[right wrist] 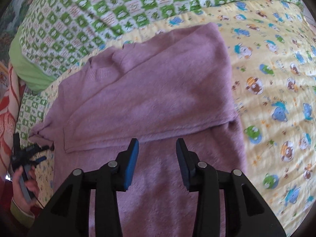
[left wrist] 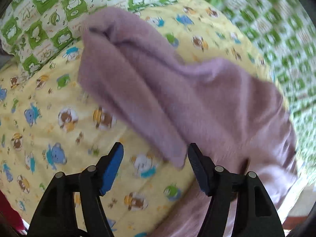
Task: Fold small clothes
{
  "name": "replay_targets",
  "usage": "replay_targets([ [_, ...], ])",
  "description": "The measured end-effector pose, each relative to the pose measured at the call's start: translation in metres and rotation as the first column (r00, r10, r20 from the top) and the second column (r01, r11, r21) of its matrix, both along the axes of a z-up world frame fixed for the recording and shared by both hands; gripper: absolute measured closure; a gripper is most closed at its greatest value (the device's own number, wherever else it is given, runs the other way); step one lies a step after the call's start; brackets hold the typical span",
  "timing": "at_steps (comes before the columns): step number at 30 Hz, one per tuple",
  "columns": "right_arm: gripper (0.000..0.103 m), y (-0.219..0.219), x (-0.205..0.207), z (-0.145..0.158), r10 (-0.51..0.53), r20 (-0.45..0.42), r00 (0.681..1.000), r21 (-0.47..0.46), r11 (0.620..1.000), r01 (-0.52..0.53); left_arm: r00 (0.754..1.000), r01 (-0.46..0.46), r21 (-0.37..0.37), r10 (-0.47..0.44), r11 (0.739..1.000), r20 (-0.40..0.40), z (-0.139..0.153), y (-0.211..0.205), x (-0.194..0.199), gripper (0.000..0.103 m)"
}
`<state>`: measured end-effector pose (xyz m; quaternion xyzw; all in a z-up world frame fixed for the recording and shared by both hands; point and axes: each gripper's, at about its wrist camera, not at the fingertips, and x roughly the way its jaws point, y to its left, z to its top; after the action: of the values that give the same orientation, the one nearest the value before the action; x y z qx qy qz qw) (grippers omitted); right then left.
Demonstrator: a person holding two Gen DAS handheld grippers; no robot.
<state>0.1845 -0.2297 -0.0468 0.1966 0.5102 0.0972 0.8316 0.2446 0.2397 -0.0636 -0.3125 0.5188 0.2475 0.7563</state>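
A purple knit sweater (right wrist: 150, 90) lies on the yellow animal-print blanket (right wrist: 276, 75), with one side folded across its body and the neckline (right wrist: 100, 72) at the upper left. My right gripper (right wrist: 157, 141) hovers open over the fold's lower edge, nothing between its fingers. At the far left a hand holds my left gripper (right wrist: 44, 153) beside the sweater's left corner. In the blurred left wrist view the sweater (left wrist: 197, 98) stretches diagonally. My left gripper (left wrist: 155, 148) stands open there, with a sleeve end (left wrist: 175, 154) just inside the right finger, not pinched.
A green-and-white checked quilt (right wrist: 98, 9) borders the blanket at the back, with a plain green cushion (right wrist: 29, 69) at its left end. Red floral fabric (right wrist: 7, 108) lies at the far left. The yellow blanket (left wrist: 39, 118) spreads wide to the sweater's sides.
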Motion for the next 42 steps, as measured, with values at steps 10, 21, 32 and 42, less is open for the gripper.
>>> replay_targets([
  [10,0.062,-0.005,-0.007,0.006,-0.012,0.021,1.0,0.0,1.0,0.012,0.962,0.226,-0.017,-0.221,0.974,0.16,0.055,-0.064,0.011,0.101],
  [21,0.062,-0.033,-0.013,0.015,-0.108,0.026,0.994,0.013,0.994,0.108,0.629,0.772,-0.124,-0.72,0.624,0.293,0.096,-0.318,0.049,0.082],
  [32,0.052,0.0,-0.001,0.006,0.038,0.042,0.998,0.032,0.999,-0.039,0.774,0.632,0.101,-0.632,0.768,-0.037,0.021,-0.185,-0.014,0.076],
  [42,0.045,0.05,0.033,-0.04,0.11,-0.073,0.991,-0.052,0.992,-0.114,0.867,0.495,0.151,-0.498,0.856,-0.019,-0.007,-0.13,0.021,0.058],
])
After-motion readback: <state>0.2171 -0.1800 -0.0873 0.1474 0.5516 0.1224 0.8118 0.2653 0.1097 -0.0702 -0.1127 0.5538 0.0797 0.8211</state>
